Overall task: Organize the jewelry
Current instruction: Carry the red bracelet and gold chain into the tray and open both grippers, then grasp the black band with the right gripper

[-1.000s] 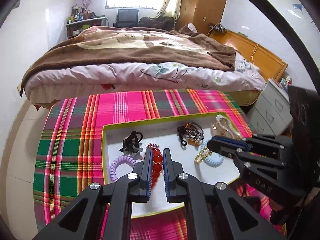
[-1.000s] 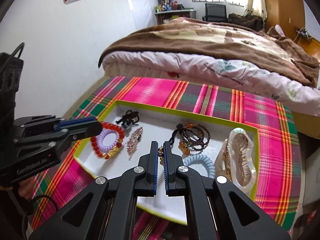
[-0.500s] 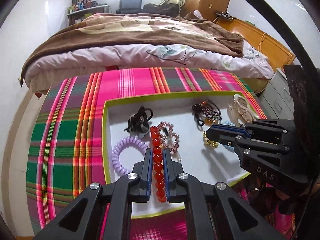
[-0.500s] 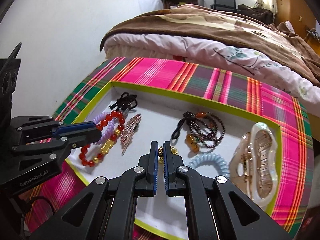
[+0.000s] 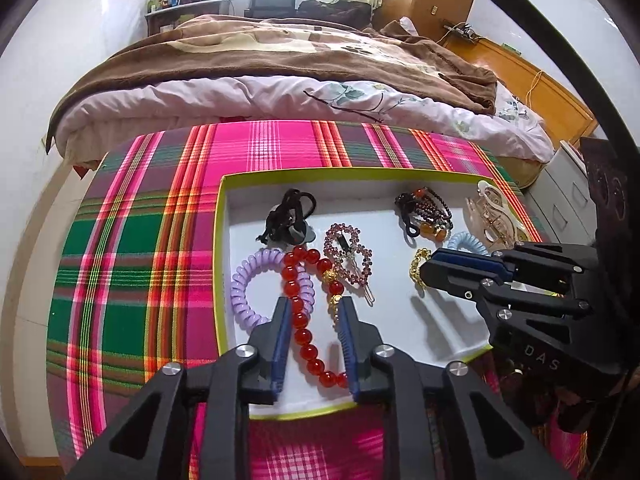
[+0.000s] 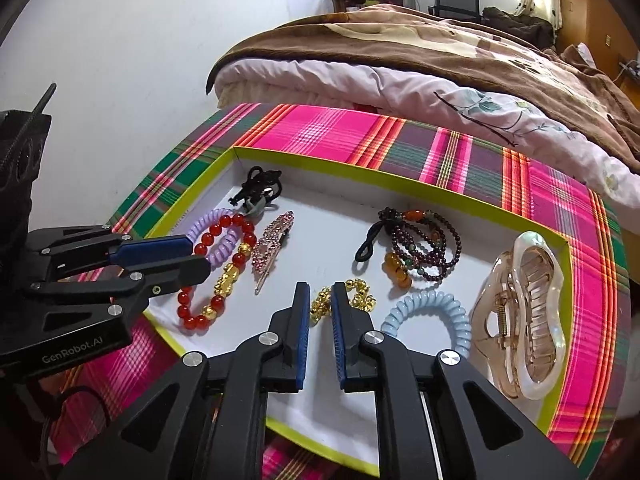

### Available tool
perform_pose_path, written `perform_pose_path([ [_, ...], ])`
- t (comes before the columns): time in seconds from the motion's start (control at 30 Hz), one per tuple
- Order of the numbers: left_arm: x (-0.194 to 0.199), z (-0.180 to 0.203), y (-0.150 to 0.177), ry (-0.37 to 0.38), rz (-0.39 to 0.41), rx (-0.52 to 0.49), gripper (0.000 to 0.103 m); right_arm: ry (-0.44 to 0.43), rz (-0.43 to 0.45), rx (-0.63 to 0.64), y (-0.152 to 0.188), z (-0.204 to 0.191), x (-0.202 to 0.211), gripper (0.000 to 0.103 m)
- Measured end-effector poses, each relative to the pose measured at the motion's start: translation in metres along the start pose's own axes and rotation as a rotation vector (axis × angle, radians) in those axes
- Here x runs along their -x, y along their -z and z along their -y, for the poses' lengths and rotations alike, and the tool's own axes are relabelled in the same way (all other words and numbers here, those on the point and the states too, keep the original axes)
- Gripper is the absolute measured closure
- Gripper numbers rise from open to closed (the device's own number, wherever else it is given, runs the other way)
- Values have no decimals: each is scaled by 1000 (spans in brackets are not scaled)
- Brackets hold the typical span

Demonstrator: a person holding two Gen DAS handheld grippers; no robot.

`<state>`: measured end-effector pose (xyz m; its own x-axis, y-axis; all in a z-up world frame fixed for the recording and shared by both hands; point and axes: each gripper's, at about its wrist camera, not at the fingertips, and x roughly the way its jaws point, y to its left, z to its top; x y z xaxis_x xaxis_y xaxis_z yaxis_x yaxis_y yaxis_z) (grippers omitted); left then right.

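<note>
Left gripper (image 5: 314, 312) low over the near-left part of the white tray (image 5: 400, 320), jaws opening; red bead bracelet (image 5: 304, 320) between them, lying on the tray floor, pads not pressing on it. Partly draped over the lilac coil hair tie (image 5: 244, 280) at the tray's left.

Right gripper (image 6: 321, 304) over the near middle of the tray, jaws opening too, gold bead bracelet (image 6: 344, 300) lying on the tray floor between and just beyond the tips, no pad pressing it.

Also in the tray: black hair tie (image 6: 260, 188) at the far left, pink rhinestone clip (image 6: 272, 248) right of the red beads, dark bead bracelet (image 6: 416, 248) toward the far right, pale blue coil hair tie (image 6: 428, 312) near right, translucent claw clip (image 6: 524, 312) against the right wall.

Tray on a plaid cloth (image 5: 140, 240); bed (image 5: 280, 72) beyond.
</note>
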<state>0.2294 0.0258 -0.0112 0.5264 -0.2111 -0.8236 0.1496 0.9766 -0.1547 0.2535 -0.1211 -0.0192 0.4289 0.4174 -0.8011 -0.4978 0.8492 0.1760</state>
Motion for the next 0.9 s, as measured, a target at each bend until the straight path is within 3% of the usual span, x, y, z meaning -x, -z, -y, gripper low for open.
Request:
perform_pose_path([
  [0.33,22,8,9,-18,33,-3,51,10,68,-29,9,-3,34,84],
  [0.53,47,16,17,-3,72,5,47,25,126,-46,26,-3,68,79],
  [0.6,55,21,21,3,85,3,41,38,148,-54,37,-1,83,72],
  [0.67,61,26,26,13,92,-3,41,43,164,-65,47,0,95,68],
  [0.9,71,54,45,44,94,-31,39,81,180,-82,90,5,123,68],
])
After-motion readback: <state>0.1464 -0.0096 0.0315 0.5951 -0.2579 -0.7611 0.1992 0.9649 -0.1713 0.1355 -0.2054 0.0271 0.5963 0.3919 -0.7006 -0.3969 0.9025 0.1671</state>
